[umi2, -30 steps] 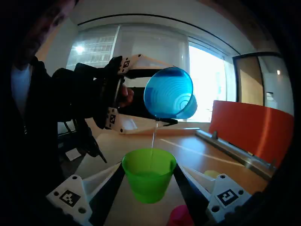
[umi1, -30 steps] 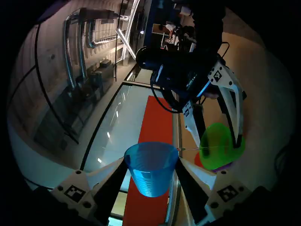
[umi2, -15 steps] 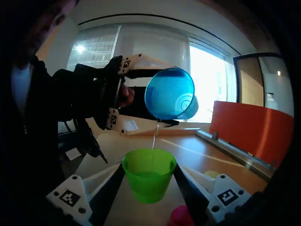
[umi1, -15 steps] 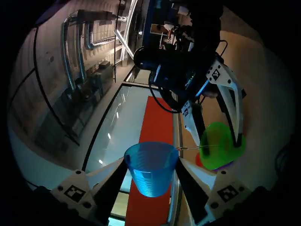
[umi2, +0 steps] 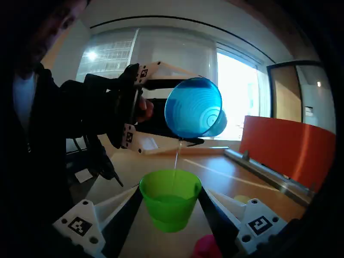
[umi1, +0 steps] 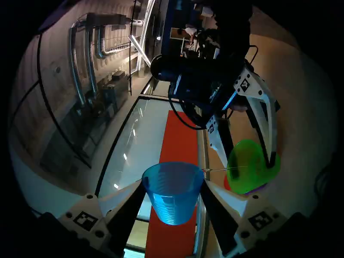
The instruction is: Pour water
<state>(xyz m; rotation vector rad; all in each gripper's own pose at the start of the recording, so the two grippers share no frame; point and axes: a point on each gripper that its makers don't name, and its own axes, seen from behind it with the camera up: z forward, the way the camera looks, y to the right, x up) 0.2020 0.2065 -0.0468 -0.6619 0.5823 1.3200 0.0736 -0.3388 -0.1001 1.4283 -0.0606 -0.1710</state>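
The left gripper (umi1: 173, 184) clamps the tipped blue cup (umi2: 193, 107), its lip straight above the green cup (umi2: 170, 204) — gripped upright by the right gripper (umi2: 170, 190) — water (umi2: 175, 160) falling between.

Your right gripper view is backlit: window (umi2: 241, 94) blown out white, sleeve (umi2: 81, 116) nearly black, blue cup (umi2: 193, 107) and green cup (umi2: 170, 202) glowing. Left gripper view dim, glare streaks on glass pane (umi1: 137, 137), edges bent.

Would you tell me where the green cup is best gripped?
Grip the green cup by its side wall below the rim, coming level from the side, as the right gripper does. It is upright with water in it, and the stream from the blue cup falls into its open mouth, so keep the top free.
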